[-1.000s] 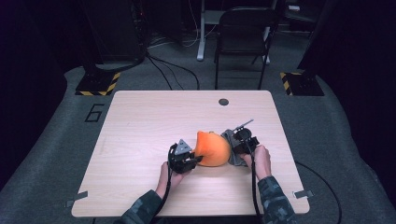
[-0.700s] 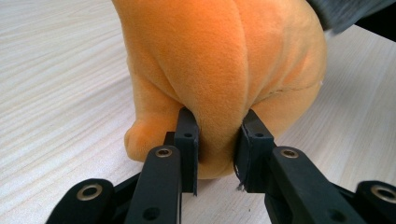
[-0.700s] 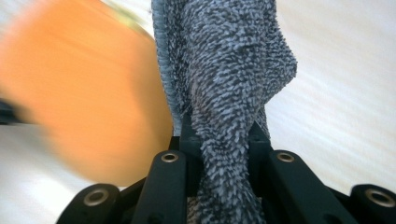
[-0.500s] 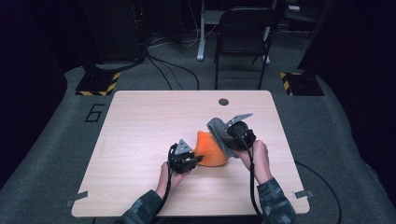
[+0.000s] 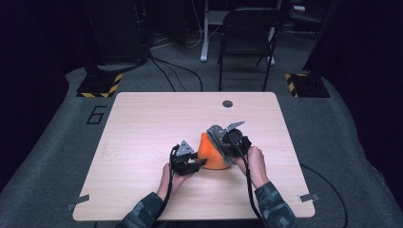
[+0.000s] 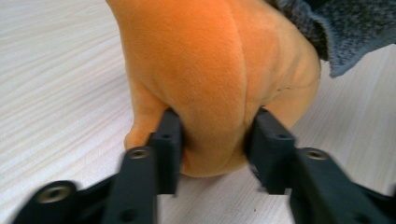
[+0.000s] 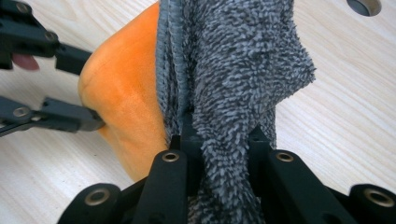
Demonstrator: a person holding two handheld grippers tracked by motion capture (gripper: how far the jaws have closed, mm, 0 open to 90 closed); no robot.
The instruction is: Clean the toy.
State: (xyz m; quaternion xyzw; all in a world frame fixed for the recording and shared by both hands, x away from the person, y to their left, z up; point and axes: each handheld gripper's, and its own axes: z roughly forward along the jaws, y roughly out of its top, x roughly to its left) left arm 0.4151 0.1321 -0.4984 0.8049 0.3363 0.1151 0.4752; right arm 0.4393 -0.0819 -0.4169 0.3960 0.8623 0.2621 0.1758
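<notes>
An orange plush toy (image 5: 211, 154) stands on the wooden table (image 5: 142, 123), near its front middle. My left gripper (image 5: 200, 163) is shut on the toy's lower left side; in the left gripper view its two jaws pinch a fold of the orange plush toy (image 6: 215, 84). A grey fuzzy cloth (image 5: 217, 136) is draped over the toy's right side. My right gripper (image 5: 229, 145) is shut on it, and the right gripper view shows the grey cloth (image 7: 238, 70) bunched between the jaws, lying against the orange toy (image 7: 126, 88). The left gripper (image 7: 93, 88) appears there at the left.
A round cable hole (image 5: 227, 103) lies in the table near its far edge. Beyond the table stand a dark chair (image 5: 249, 33) and floor bases with yellow-black stripes (image 5: 100, 84). A painted number 6 (image 5: 96, 114) marks the grey floor at the left.
The right gripper has carried the grey cloth left and up over the orange toy's right side. The left gripper has stayed clamped on the toy.
</notes>
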